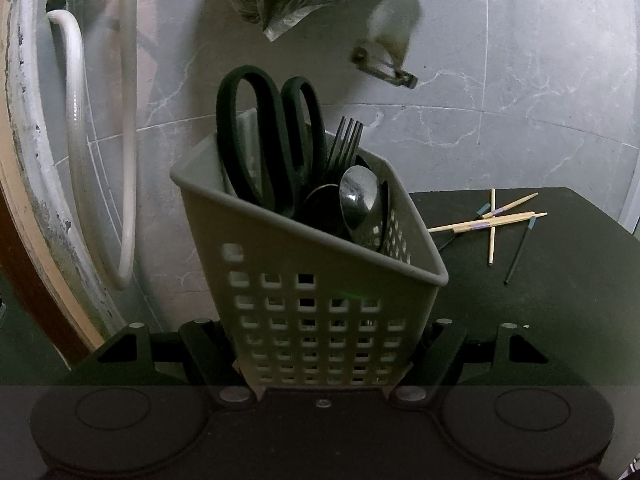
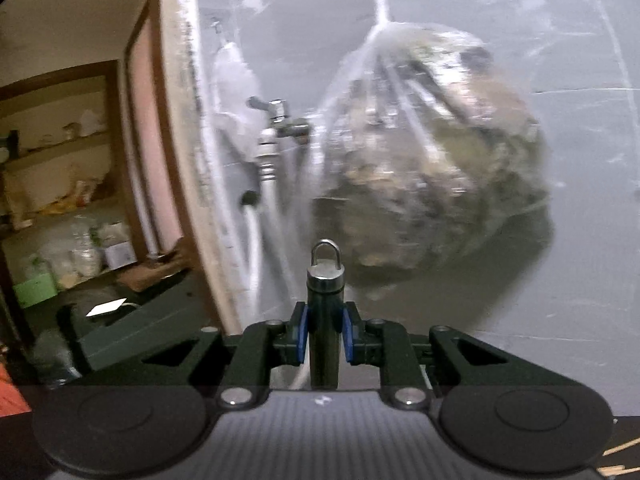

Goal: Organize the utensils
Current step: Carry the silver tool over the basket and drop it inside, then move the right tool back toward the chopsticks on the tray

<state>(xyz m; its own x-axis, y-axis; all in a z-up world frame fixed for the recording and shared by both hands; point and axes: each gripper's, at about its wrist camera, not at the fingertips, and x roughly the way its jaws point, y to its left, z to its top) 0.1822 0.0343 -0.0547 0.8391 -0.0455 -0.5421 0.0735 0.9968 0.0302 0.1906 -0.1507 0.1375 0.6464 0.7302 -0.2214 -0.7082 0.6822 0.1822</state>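
My left gripper point(image 1: 324, 344) is shut on a grey perforated utensil caddy point(image 1: 304, 280) and holds it tilted. In the caddy stand black scissors point(image 1: 268, 136), a dark fork point(image 1: 346, 140) and a steel spoon point(image 1: 360, 200). Several chopsticks point(image 1: 490, 222) lie crossed on the black table point(image 1: 560, 300) to the right. My right gripper point(image 2: 324, 338) is shut on a dark utensil handle with a metal cap and hanging loop point(image 2: 325, 280), held upright in front of the wall. That handle also shows blurred in the left wrist view point(image 1: 384, 66), high above the caddy.
A clear plastic bag point(image 2: 432, 168) of dark stuff hangs on the grey marble wall. A tap point(image 2: 280, 120) with a white hose point(image 1: 76, 140) is to its left. A doorway with shelves point(image 2: 60, 200) lies at the far left.
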